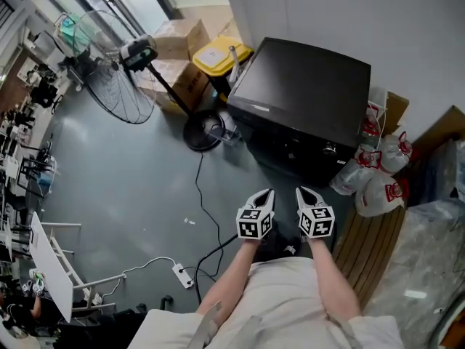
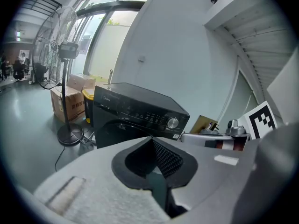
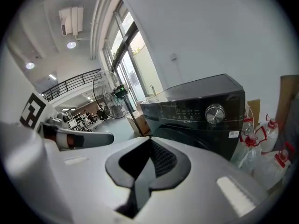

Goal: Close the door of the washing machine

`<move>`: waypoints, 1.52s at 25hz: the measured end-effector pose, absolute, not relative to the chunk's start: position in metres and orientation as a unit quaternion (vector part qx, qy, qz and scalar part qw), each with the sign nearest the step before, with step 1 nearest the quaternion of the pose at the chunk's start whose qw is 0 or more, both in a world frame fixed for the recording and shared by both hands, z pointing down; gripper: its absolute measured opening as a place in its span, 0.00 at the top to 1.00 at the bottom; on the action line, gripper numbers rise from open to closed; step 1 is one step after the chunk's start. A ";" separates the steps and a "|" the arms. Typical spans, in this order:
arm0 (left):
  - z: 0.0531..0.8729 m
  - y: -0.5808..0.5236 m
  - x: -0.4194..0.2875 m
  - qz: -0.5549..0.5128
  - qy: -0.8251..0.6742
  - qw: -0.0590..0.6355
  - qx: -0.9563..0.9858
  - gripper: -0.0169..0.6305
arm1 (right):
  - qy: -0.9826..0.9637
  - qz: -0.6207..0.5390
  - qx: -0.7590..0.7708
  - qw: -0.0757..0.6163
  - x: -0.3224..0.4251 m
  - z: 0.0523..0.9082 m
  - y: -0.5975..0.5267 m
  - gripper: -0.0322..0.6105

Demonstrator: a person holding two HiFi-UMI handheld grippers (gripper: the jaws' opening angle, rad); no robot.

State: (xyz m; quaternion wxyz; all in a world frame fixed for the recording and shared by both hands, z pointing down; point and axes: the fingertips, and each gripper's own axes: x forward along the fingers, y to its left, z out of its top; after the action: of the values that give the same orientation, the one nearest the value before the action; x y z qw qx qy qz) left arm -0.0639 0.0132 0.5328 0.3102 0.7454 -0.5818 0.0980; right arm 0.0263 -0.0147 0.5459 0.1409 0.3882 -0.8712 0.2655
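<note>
Black washing machine (image 1: 301,97) stands by the far wall, just beyond the left gripper (image 1: 266,195) and right gripper (image 1: 304,193), which aim side by side at its front, jaws pressed together and empty, probably to push the door.

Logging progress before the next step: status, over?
Left tongs and right tongs shut, empty. Washing machine ahead, untouched; door state unclear. Fan stand left of it, bags right.
</note>
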 end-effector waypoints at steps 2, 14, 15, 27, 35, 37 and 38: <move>0.532 0.016 -0.064 0.096 -0.586 0.308 0.743 0.97 | -0.871 0.264 0.388 0.143 0.031 0.545 -0.011 0.95; 0.524 0.027 -0.079 0.085 -0.614 0.303 0.724 0.97 | -0.883 0.247 0.371 0.148 0.030 0.536 -0.002 0.95; 0.524 0.028 -0.079 0.087 -0.614 0.303 0.723 0.97 | -0.883 0.247 0.370 0.148 0.029 0.536 -0.002 0.95; 0.524 0.029 -0.080 0.092 -0.614 0.301 0.724 0.97 | -0.886 0.242 0.365 0.151 0.028 0.535 0.001 0.95; 0.523 0.029 -0.076 0.091 -0.612 0.296 0.727 0.97 | -0.884 0.239 0.373 0.148 0.034 0.533 -0.002 0.95; 0.523 0.031 -0.078 0.092 -0.612 0.296 0.727 0.97 | -0.885 0.238 0.372 0.147 0.033 0.532 -0.001 0.95; 0.523 0.032 -0.079 0.092 -0.613 0.297 0.727 0.97 | -0.886 0.237 0.370 0.148 0.031 0.532 0.000 0.95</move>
State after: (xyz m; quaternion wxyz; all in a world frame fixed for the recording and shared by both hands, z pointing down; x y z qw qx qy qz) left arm -0.0789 0.0318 0.5226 0.2970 0.7267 -0.6126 0.0917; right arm 0.0311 0.0001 0.5315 0.1476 0.3701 -0.8859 0.2375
